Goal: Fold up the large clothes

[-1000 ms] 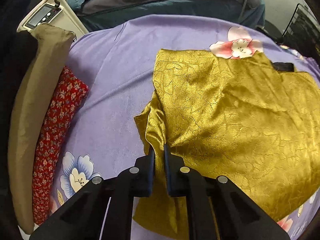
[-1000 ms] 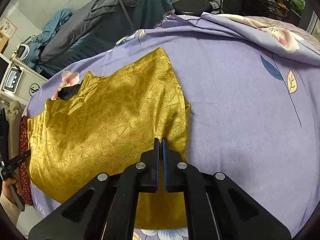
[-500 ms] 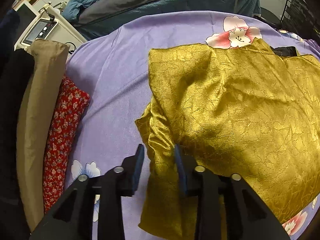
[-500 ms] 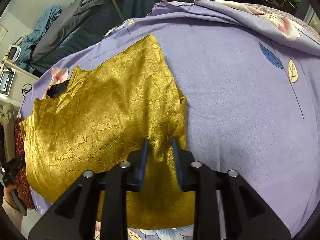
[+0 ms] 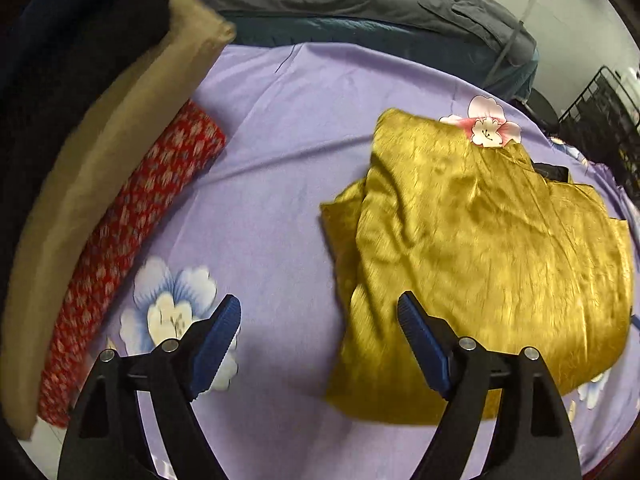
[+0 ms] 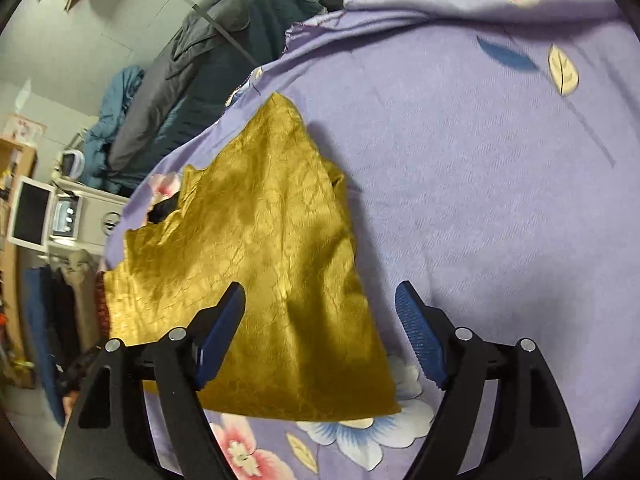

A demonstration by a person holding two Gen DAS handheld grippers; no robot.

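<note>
Left gripper (image 5: 320, 312) and right gripper (image 6: 320, 300) jaws just opened wide, gripping nothing (yellow garment (image 5: 480, 240) lies at 2 o'clock).

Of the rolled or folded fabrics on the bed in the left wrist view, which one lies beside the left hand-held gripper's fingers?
The gold garment, spread on the purple sheet; the red floral roll and tan cushion lie far off at the edge.

Red floral cushion (image 5: 132, 236) left of the left tongs is motion-blurred; dark item (image 6: 164, 211) beyond the right tongs mostly hidden under gold garment (image 6: 256, 264).
</note>
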